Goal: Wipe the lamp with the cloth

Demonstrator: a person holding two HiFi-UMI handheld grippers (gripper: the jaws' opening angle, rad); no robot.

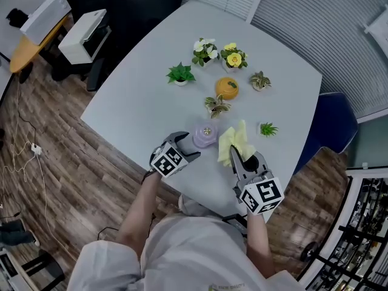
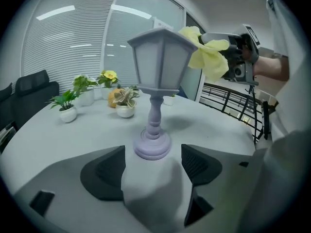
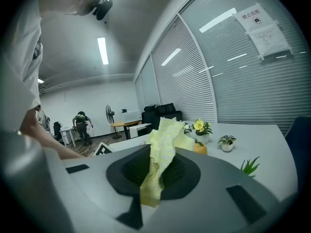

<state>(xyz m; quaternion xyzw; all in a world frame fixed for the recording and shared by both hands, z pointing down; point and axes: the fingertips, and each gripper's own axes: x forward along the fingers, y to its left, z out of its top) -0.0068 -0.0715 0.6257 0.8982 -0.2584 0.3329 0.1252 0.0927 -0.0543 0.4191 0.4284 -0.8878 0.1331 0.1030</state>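
1. Your right tool [image 3: 156, 173] is clamped shut on the one yellow cloth [image 3: 164, 135]. The cloth's loose end stands up beyond the jaws.
2. Your left tool [image 2: 151, 165] is spread wide and holds nothing. The lamp's round base sits just ahead of its gap, apparently unclasped.
3. The one lilac lamp [image 2: 156, 67] stands upright on the pale table [image 1: 139, 108], its long axis vertical, between your two tools.
4. From the right tool the lamp lies to the left. The cloth's end is at the lantern head's upper corner, touching or nearly so. The wipe likely runs leftward across the head, then down the stem.
5. Farther back on the table stand six small potted plants [image 1: 180, 73] and one orange pumpkin-shaped ornament [image 1: 227, 88].
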